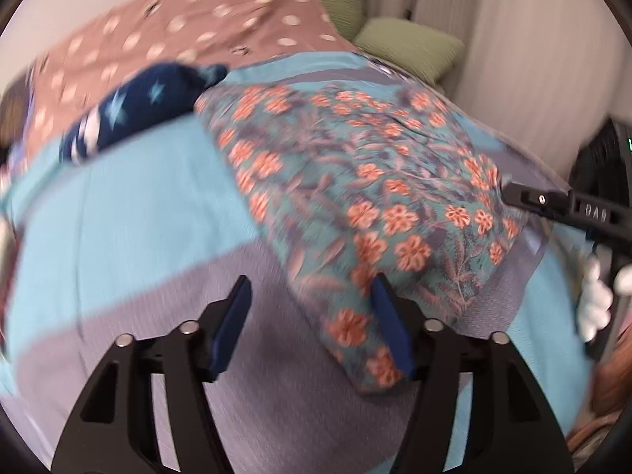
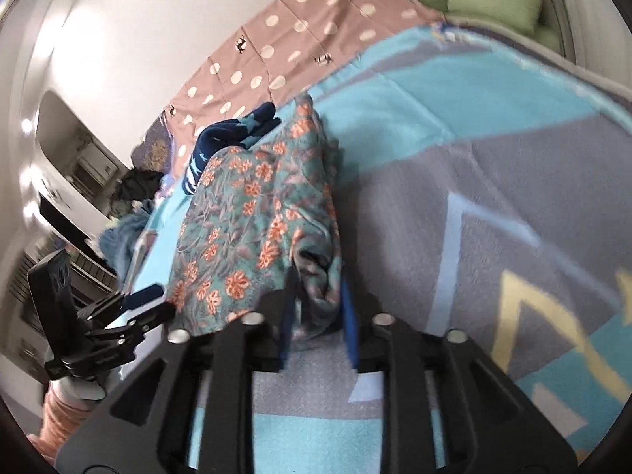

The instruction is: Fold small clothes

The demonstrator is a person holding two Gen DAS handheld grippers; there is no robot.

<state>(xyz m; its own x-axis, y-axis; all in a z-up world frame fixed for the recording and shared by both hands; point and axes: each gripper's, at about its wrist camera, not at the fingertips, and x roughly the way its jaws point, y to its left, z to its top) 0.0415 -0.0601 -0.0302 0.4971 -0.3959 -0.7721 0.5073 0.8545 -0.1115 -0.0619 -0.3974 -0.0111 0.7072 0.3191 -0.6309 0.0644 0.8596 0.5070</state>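
One floral garment (image 1: 355,181), teal with orange flowers, lies partly folded on the bed's blue and grey blanket (image 1: 130,213), its near end narrowing to a strip that runs down towards the left gripper (image 1: 312,328). That gripper's jaws stand spread, the strip's edge just beside the right-hand pad, and nothing is pinched between them. From the right wrist view the right gripper (image 2: 318,316) has a bunched fold of the same cloth sitting between its two blue pads; the jaws are only narrowly parted, and I cannot tell for sure whether they press the cloth or merely bracket it. As I read it, the main risk is that bunch: if the right jaws let go while the fabric is humped up like that, the fold could spring open or slump sideways, and the edges would no longer line up. A second risk is the left jaws closing on blanket along with the strip, since the two lie flat together, and then any lift would drag the blanket and shift the whole pile. Further back a navy star-printed garment (image 1: 130,110) rests just beyond the floral one, near enough that a sweeping fold might catch it. Beyond that are a pink dotted sheet (image 1: 177,27) and green pillows (image 1: 410,47), well apart from the work
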